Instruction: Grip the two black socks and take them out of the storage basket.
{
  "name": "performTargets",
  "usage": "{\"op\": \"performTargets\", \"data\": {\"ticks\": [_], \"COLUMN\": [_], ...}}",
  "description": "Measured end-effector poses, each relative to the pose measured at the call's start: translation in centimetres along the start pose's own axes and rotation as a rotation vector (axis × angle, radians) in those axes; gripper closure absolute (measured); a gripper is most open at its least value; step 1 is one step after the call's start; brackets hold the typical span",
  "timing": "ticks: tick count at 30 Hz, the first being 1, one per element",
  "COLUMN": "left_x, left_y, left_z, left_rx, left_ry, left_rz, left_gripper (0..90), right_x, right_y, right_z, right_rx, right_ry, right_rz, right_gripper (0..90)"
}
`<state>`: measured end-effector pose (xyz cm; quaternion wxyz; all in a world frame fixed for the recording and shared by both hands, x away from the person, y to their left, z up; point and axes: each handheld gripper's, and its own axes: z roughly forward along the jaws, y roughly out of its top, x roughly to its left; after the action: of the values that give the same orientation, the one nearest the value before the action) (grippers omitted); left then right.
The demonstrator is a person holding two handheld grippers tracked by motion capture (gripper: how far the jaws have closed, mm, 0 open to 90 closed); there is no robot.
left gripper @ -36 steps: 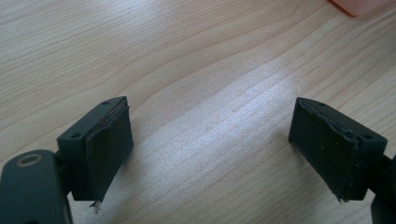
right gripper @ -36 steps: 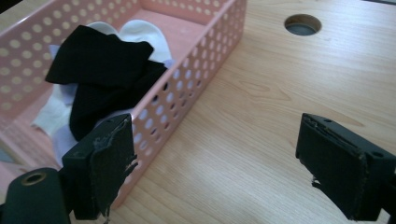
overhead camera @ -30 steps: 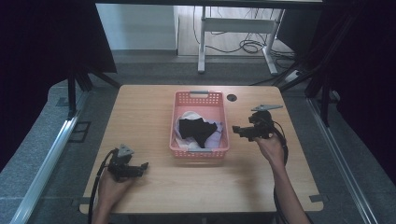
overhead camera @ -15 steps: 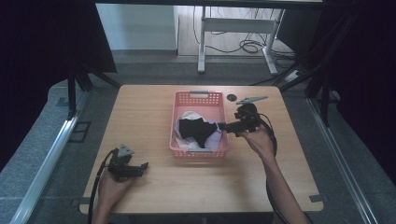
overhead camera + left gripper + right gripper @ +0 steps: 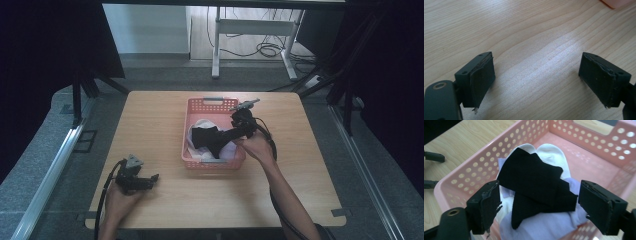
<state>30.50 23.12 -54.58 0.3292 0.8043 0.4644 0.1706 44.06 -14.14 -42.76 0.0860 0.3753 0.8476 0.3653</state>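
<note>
Black folded cloth (image 5: 534, 182) lies on top of white garments (image 5: 551, 157) inside the pink perforated plastic basket (image 5: 200, 106) at the table's (image 5: 150, 120) middle. Right claw (image 5: 541, 205) hovers above it, jaws apart; nothing is grasped yet. Left claw (image 5: 536, 80) rests gaping at the near left.

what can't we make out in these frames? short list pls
- White and lilac cloths in the pink perforated plastic basket: mostly covered by the black cloth in the right gripper view; number of pieces unclear.
- Basket floor near the open right gripper: hidden under the pile.
- Left gripper, high view: too small to judge its jaws; the left gripper view shows them apart over the wooden table.
</note>
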Motion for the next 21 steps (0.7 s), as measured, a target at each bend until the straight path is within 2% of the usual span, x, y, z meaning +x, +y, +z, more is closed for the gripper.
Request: {"op": "performTargets", "data": {"ticks": [2,8,12,17,18,21], "left_x": [0.0,0.0,0.0,0.0,0.0,0.0], "left_y": [0.0,0.0,0.0,0.0,0.0,0.0], "left_z": [0.0,0.0,0.0,0.0,0.0,0.0], "left_rx": [0.0,0.0,0.001,0.001,0.001,0.001], "left_ry": [0.0,0.0,0.001,0.001,0.001,0.001], "left_rz": [0.0,0.0,0.001,0.001,0.001,0.001], "left_gripper": [13.3,13.3,13.3,13.3,13.3,13.3], "right_x": [0.1,1.1,1.7,2.0,2.0,2.1], "right_y": [0.1,0.9,1.3,1.6,1.6,1.6], "right_z": [0.3,2.5,4.1,6.3,6.3,8.1], "right_rx": [0.006,0.057,0.096,0.136,0.136,0.178], "right_ry": [0.004,0.013,0.019,0.023,0.023,0.014], "right_rz": [-0.006,-0.073,-0.095,-0.088,-0.088,-0.084], "right_gripper": [23.0,34.4,37.8,38.6,38.6,38.5]}}
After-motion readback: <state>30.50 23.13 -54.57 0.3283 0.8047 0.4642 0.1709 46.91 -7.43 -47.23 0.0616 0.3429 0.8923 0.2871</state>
